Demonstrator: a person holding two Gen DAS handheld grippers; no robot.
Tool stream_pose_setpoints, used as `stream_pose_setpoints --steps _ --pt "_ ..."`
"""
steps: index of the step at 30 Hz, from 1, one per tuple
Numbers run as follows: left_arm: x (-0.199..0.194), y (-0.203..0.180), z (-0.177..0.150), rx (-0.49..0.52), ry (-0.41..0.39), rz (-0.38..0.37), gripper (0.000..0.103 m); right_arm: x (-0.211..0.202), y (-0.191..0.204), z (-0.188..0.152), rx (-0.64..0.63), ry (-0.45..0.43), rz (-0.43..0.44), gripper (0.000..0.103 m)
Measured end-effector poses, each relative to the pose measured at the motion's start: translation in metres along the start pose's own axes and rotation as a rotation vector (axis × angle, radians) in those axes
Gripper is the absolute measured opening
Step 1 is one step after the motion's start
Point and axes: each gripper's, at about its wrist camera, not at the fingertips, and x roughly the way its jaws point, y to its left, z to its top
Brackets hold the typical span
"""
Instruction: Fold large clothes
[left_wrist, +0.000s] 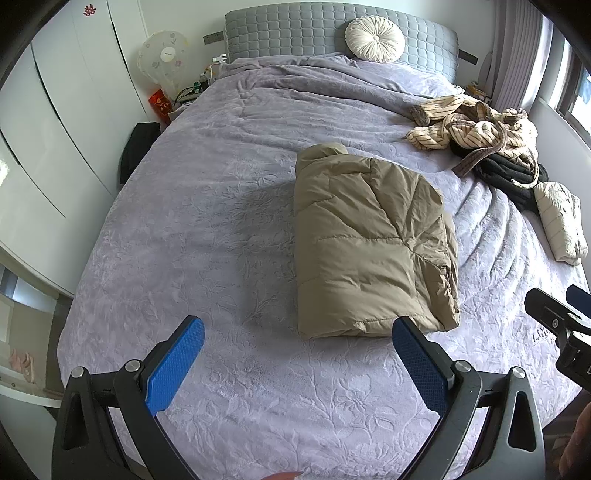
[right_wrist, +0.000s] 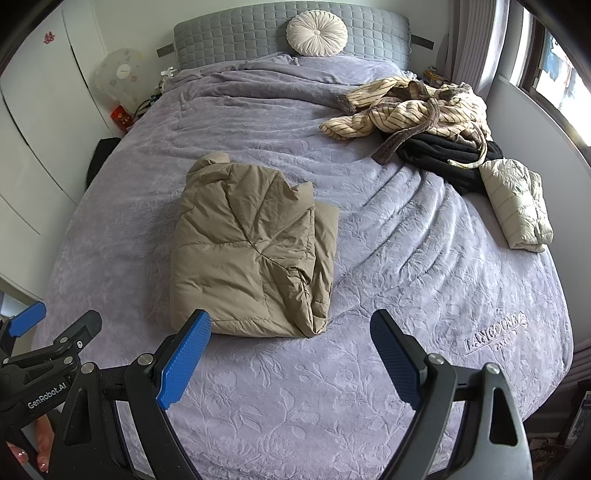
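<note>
Two grippers hovered over the near edge of the bed (left_wrist: 207, 236), both with fingers spread wide and pinching nothing. Your left gripper (left_wrist: 297, 363) and right gripper (right_wrist: 290, 356) flanked one item — the tan puffer jacket (right_wrist: 251, 251), already folded into a bundle at mid-bed. It lay just beyond the fingertips, long axis running near to far. Neither hand was clearly closer. Unfolded clothes (right_wrist: 417, 118) were heaped far right — nearer your right hand, by my judgement.
</note>
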Motion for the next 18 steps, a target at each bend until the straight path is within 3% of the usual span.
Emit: stream_pose_setpoints --steps 18 --pt "0.011 0.004 0.004 -0.003 0.01 0.01 0.102 0.002 0.0 -0.001 0.001 0.005 0.0 0.09"
